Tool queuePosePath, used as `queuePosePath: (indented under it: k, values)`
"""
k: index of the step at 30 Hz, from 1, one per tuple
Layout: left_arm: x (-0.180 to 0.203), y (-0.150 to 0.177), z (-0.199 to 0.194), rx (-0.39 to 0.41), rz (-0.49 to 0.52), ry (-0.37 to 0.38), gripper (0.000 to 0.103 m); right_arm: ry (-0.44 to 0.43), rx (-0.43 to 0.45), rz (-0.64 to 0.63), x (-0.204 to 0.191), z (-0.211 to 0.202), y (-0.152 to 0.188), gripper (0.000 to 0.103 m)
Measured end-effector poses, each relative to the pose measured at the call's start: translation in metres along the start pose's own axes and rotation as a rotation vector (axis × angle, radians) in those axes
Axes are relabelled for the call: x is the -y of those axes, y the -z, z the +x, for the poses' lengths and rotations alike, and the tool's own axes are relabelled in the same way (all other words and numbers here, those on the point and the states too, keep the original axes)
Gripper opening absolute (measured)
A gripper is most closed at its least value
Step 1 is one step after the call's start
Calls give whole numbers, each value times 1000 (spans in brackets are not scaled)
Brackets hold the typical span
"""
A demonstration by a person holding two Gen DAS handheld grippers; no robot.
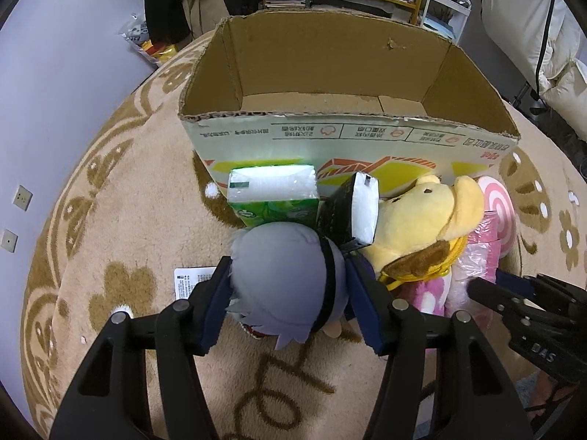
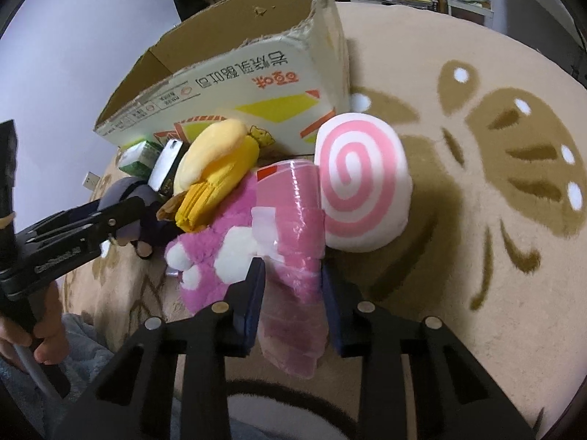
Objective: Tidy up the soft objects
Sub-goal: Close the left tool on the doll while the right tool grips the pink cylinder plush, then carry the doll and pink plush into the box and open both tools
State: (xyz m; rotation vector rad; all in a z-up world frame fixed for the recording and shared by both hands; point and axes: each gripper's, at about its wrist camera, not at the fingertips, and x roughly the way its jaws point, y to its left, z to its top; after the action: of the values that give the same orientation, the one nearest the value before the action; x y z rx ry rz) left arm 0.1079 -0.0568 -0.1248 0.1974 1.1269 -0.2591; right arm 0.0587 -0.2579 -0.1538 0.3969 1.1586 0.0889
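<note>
**Soft things lined up before the box**

A cardboard box (image 1: 330, 73) stood far on the rug (image 1: 110, 220). Against its near wall lay a tissue pack (image 1: 271, 190), a duck plush (image 1: 422, 220) to its right, and a swirl cushion (image 2: 361, 183) rightmost. Nearer lay a doll (image 1: 282, 278) at left and a wrapped bundle (image 2: 290, 220) at right.

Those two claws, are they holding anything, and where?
Left claw grips the grey-haired doll by its head. Right claw squeezes the pink plastic-wrapped pack near its lower end.
</note>
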Motion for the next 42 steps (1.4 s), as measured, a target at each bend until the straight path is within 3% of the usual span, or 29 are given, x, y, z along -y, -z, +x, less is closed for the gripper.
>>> queuePosePath:
  k: [3,5,8,21,23,35,42]
  values:
    - [1,1,-4,10,1,1,59,-2,3,-11,-2,3,-1,31]
    - [2,2,-7,18,6,-3,59,0,18,-19,-5,1,0,21]
    - [2,2,-9,26,11,-9,59,-3,45,-37,-12,-4,-2,16]
    - [-1,8,-43,123,8,-44,59,51,236,-115,-44,-45,2,15]
    - [-3,10,-52,153,2,-54,59,91,290,-132,-47,-57,3,15]
    - [-11,2,-119,399,-19,-131,59,89,478,-195,-54,-113,-5,15]
    - [-12,-19,-155,477,-27,-114,59,74,555,-247,-71,-134,-23,15]
